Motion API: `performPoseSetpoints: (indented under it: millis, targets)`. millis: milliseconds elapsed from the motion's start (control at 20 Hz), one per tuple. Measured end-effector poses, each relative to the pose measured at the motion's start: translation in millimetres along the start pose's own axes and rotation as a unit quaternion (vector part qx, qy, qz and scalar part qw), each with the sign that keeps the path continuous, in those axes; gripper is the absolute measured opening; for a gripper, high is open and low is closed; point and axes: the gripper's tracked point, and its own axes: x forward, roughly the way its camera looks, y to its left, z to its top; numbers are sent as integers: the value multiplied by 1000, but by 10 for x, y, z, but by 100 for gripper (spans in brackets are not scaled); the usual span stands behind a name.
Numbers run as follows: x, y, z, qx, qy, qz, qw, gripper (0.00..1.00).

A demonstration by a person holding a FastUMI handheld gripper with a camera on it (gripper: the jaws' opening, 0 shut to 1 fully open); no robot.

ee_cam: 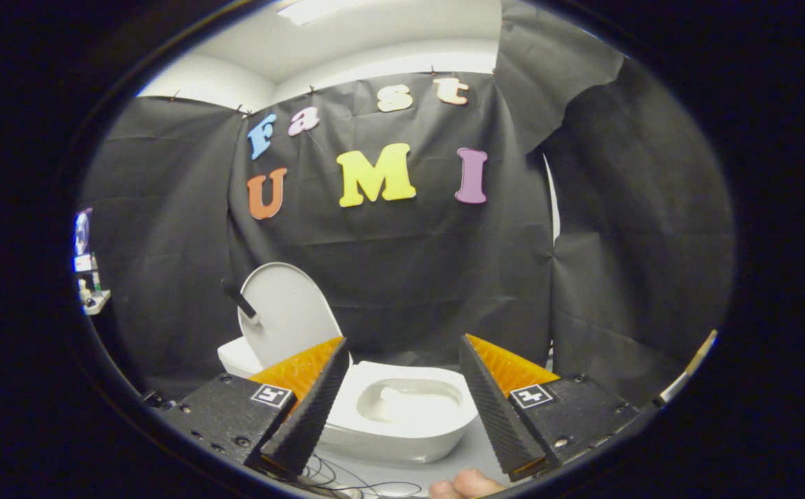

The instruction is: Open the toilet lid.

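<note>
White toilet [402, 416] sits low in the middle of the picture, just beyond the gripper [402, 405]. Its lid [290, 312] stands up, left of the bowl, against the black cloth wall [430, 277]. The fingers are wide apart and hold nothing. A fingertip [464, 484] peeks in at the bottom.

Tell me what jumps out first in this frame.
A small white toilet sits just beyond the gripper, its bowl showing in the gap between the open fingers. Its lid already stands raised behind the bowl, with a dark handle sticking out. A fingertip shows beneath the gripper.
</note>
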Motion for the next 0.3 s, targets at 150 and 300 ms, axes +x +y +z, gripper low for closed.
performPoseSetpoints:
  millis: [150,300]
  targets:
    - [-62,-149,-22,-2,-18,-9,1000,99]
    - [-219,-164,21,-30,-60,-6,998,99]
